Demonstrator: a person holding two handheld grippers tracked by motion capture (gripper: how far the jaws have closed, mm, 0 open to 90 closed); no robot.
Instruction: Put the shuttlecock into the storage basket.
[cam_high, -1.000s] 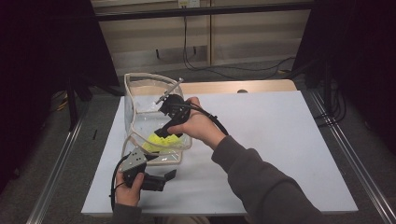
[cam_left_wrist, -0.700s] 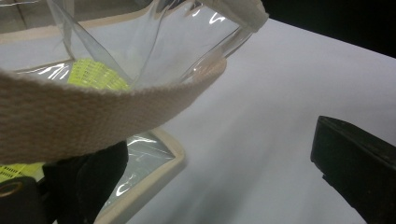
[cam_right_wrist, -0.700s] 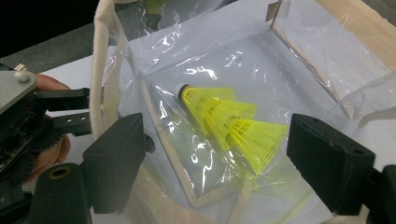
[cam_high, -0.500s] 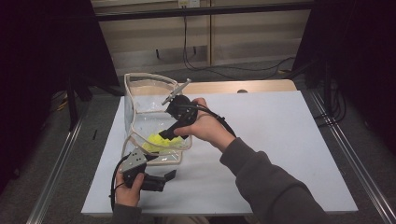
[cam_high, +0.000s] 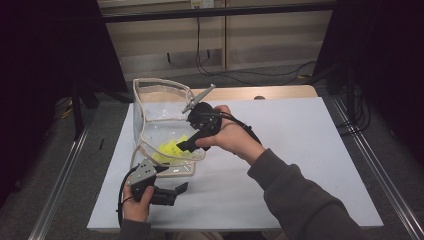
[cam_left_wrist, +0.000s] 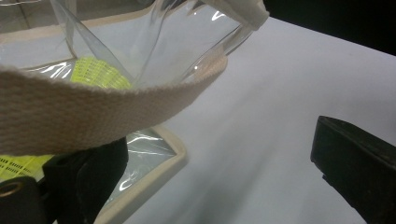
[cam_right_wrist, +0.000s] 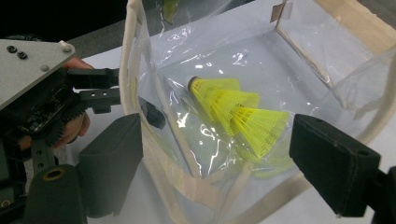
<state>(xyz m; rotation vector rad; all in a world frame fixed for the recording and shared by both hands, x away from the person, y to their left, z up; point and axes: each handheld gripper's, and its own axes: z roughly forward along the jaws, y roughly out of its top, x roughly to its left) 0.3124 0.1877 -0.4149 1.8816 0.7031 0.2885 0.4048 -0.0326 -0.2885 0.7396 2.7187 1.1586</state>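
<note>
A clear plastic bag with beige trim stands on the white table, left of centre. Stacked yellow shuttlecocks lie on its bottom. My right gripper hovers over the bag's mouth, pointing down into it. In the right gripper view its jaws stand open and bare, with the shuttlecocks farther off between them. My left gripper rests at the bag's front corner, open. In the left gripper view the bag's beige strap drapes across its left jaw, and the other jaw is out over bare table.
A wooden strip runs along the table's back edge. Metal rails flank the table on the floor, and cables hang behind it. The table's right half is bare white surface.
My right gripper has drawn a little to the right and up from the bag's middle, with its jaws still open. The left gripper and the bag have stayed put.
</note>
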